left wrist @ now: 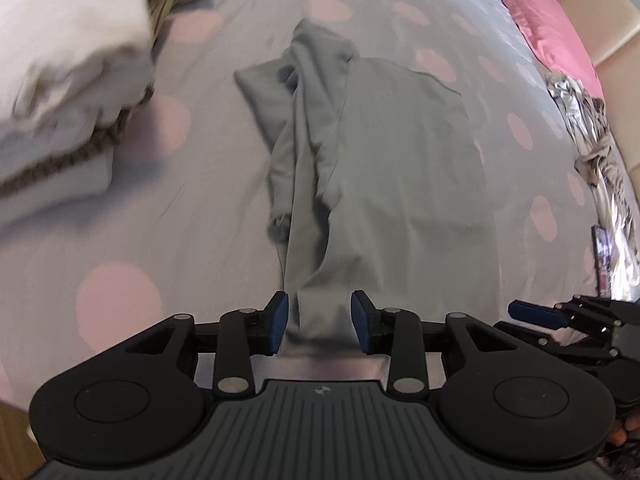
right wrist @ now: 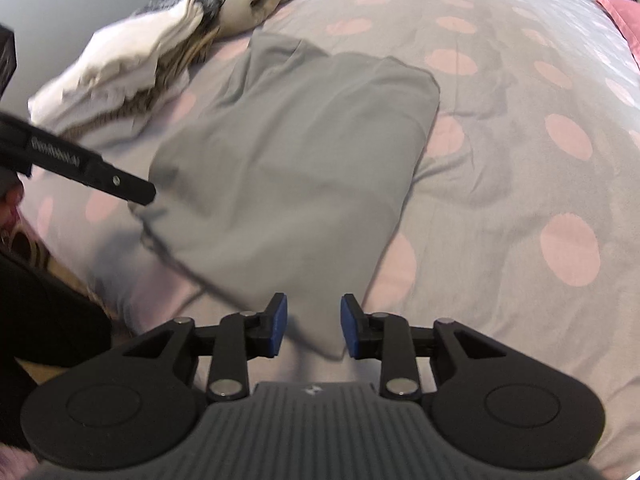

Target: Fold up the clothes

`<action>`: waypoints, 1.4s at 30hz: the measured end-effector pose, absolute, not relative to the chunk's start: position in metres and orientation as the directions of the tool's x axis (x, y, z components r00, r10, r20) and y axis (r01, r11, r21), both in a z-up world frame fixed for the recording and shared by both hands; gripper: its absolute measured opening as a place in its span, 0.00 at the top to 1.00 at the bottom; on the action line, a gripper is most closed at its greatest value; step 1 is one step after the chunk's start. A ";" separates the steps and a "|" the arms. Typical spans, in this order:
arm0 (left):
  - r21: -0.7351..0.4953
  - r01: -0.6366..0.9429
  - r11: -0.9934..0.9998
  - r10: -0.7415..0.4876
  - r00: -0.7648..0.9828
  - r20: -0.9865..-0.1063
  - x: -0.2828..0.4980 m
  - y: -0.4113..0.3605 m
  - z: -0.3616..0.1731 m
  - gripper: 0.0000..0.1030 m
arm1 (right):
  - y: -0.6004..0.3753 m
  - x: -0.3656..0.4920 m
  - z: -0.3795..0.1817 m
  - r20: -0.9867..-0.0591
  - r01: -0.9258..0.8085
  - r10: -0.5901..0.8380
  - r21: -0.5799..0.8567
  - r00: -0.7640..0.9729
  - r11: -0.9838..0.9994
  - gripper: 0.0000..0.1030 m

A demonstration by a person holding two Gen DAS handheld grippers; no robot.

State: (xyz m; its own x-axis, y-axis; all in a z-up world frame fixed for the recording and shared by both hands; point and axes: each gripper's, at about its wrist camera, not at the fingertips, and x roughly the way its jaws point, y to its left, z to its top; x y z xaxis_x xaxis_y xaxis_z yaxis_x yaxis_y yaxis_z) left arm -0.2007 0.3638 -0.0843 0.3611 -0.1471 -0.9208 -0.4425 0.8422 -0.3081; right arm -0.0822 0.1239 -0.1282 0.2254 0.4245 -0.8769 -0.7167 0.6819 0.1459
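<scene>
Grey garment spread on the polka-dot bed, partly folded lengthwise.

Left hand-held gripper parted around the garment's near edge, cloth between the pads but not pinched; right hand-held gripper likewise parted over the near corner. Probably placed so as to catch both near corners together. Stack of folded clothes set aside at the left, clear of the working space.

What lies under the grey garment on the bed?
The grey garment lies on the pink-dotted bedsheet, which shows all around it. Anything beneath its folds is covered.
</scene>
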 end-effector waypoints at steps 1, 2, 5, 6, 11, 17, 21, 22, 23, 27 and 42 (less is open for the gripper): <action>-0.317 -0.451 0.834 -0.157 0.358 -0.921 -0.202 0.364 -0.087 0.69 | 0.124 -0.084 -0.130 -0.882 -0.721 0.417 0.141 0.220 0.678 0.67; -0.325 -0.458 0.827 -0.165 0.354 -0.920 -0.202 0.364 -0.089 0.69 | 0.124 -0.085 -0.133 -0.886 -0.725 0.412 0.140 0.212 0.675 0.67; -0.343 -0.484 0.805 -0.186 0.343 -0.921 -0.202 0.367 -0.097 0.69 | 0.125 -0.089 -0.139 -0.899 -0.731 0.391 0.129 0.199 0.670 0.67; -0.346 -0.494 0.798 -0.188 0.341 -0.921 -0.202 0.368 -0.099 0.69 | 0.125 -0.090 -0.141 -0.901 -0.732 0.384 0.124 0.199 0.670 0.67; -0.313 -0.515 0.798 -0.165 0.312 -0.936 -0.197 0.366 -0.109 0.77 | 0.125 -0.091 -0.148 -0.897 -0.733 0.385 0.113 0.215 0.671 0.67; -0.293 -0.512 0.807 -0.143 0.313 -0.939 -0.198 0.359 -0.113 0.96 | 0.129 -0.096 -0.147 -0.899 -0.751 0.354 0.044 0.258 0.659 0.88; -0.306 -0.508 0.805 -0.145 0.332 -0.932 -0.207 0.357 -0.106 0.97 | 0.126 -0.095 -0.146 -0.903 -0.743 0.336 0.028 0.268 0.668 0.95; -0.299 -0.505 0.810 -0.144 0.323 -0.935 -0.209 0.355 -0.107 0.97 | 0.126 -0.095 -0.147 -0.904 -0.742 0.334 0.030 0.265 0.670 0.95; -0.292 -0.503 0.814 -0.143 0.314 -0.939 -0.211 0.352 -0.108 0.97 | 0.125 -0.094 -0.147 -0.906 -0.740 0.332 0.032 0.262 0.672 0.95; -0.248 -0.503 0.828 -0.123 0.268 -0.955 -0.209 0.350 -0.117 0.97 | 0.123 -0.092 -0.149 -0.913 -0.733 0.323 0.039 0.251 0.679 0.96; -0.122 -0.508 0.853 0.067 0.338 -0.939 -0.202 0.345 -0.073 0.89 | 0.098 -0.064 -0.120 -0.839 -0.562 0.285 -0.030 0.464 0.826 0.92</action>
State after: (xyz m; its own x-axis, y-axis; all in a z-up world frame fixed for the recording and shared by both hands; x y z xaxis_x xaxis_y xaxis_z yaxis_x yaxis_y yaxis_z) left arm -0.2022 0.3455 -0.0734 0.3380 0.0670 -0.9387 -0.5078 0.8528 -0.1220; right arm -0.0642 0.0978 -0.1204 0.4638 0.2854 -0.8387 -0.5624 0.8263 -0.0298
